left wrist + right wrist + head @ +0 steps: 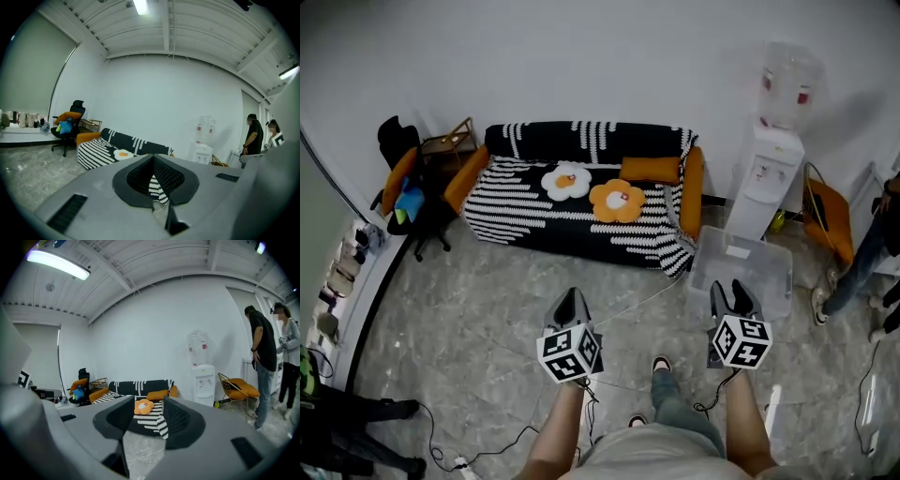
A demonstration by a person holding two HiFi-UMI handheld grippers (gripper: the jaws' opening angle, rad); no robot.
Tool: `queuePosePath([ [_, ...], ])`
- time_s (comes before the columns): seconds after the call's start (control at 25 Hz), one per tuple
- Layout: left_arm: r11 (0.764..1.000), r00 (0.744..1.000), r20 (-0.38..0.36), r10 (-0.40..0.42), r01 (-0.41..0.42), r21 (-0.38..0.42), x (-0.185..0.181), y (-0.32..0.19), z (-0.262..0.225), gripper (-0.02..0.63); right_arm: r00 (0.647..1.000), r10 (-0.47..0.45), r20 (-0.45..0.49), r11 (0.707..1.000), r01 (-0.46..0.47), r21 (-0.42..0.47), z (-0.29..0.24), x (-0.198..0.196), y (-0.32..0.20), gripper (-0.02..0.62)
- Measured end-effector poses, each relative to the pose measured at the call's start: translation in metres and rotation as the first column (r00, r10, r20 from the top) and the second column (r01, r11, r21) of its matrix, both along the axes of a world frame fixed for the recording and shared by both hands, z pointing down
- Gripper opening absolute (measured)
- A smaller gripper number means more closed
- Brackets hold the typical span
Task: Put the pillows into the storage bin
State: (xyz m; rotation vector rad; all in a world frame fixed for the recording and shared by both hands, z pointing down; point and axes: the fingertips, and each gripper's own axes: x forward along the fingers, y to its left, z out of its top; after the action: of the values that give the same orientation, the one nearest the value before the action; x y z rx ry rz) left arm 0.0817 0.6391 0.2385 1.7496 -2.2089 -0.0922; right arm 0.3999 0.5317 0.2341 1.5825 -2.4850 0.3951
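Observation:
Three pillows lie on the black-and-white striped sofa: a white flower pillow, an orange flower pillow and an orange rectangular pillow. The clear storage bin stands open on the floor by the sofa's right end. My left gripper hovers over the floor in front of the sofa with its jaw tips together and nothing in them. My right gripper hangs over the bin's near edge, jaws apart and empty. Between its jaws, the right gripper view shows the orange flower pillow.
A water dispenser stands right of the sofa, with a gold chair beyond it. An office chair and a small side table sit left of the sofa. People stand at the right edge. Cables trail across the floor.

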Motion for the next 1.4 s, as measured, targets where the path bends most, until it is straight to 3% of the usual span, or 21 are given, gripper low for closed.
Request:
queuePosePath([
  [0.76,0.992,0.991,0.02,-0.13,0.13,-0.005,-0.047,-0.225,-0.003,0.011,0.991,-0.136,0.017,0.991,0.136,-0.007,0.001,-0.058,-0.27,0.196],
  [1.08,0.991,0.99,0.069,-0.12,0.124,-0.045,-0.055,-0.284,-0.006,0.011,0.986,-0.156,0.051,0.986,0.158,-0.05,0.016,-0.069,-0.335,0.199],
  [1.4,0.992,0.989,0.094,-0.111,0.116,-0.048,-0.095,-0.342,-0.004,0.011,0.988,-0.14,0.068,0.986,0.145,-0.076,0.033,-0.099,-0.383,0.199],
])
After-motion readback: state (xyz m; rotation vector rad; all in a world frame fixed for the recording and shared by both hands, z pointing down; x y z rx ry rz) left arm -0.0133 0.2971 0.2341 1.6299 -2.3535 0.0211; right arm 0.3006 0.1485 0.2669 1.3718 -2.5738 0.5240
